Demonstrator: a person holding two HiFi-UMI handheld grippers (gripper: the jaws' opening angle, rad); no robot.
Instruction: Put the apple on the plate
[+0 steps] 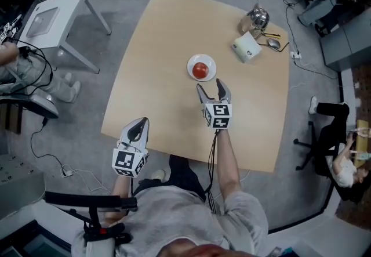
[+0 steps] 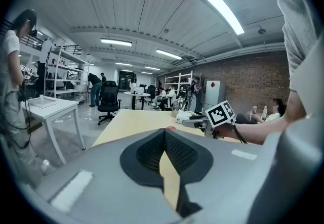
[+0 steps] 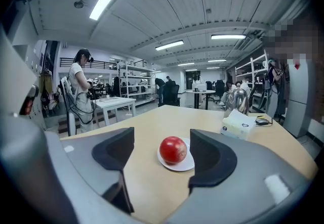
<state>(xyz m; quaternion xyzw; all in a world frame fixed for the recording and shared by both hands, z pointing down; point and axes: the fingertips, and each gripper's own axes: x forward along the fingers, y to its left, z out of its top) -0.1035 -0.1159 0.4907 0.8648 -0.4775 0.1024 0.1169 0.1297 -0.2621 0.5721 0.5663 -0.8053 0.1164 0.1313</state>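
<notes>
A red apple [image 1: 200, 69] rests on a small white plate [image 1: 192, 62] in the middle of the wooden table [image 1: 156, 47]. In the right gripper view the apple [image 3: 173, 149] and plate [image 3: 187, 163] lie ahead, beyond the jaws. My right gripper [image 1: 213, 91] hovers just short of the plate, open, with nothing between its fingers. My left gripper [image 1: 138, 127] is held over the table's near left edge, its jaws shut together and empty. In the left gripper view my gripper [image 2: 164, 134] points across the table, with only the top of the apple [image 2: 170, 128] showing.
At the table's far right stand a white tissue box [image 1: 246, 47], a metal kettle [image 1: 258, 17] and a computer mouse [image 1: 273, 44]. A white side table [image 1: 55, 18] stands to the left, office chairs and people around the room.
</notes>
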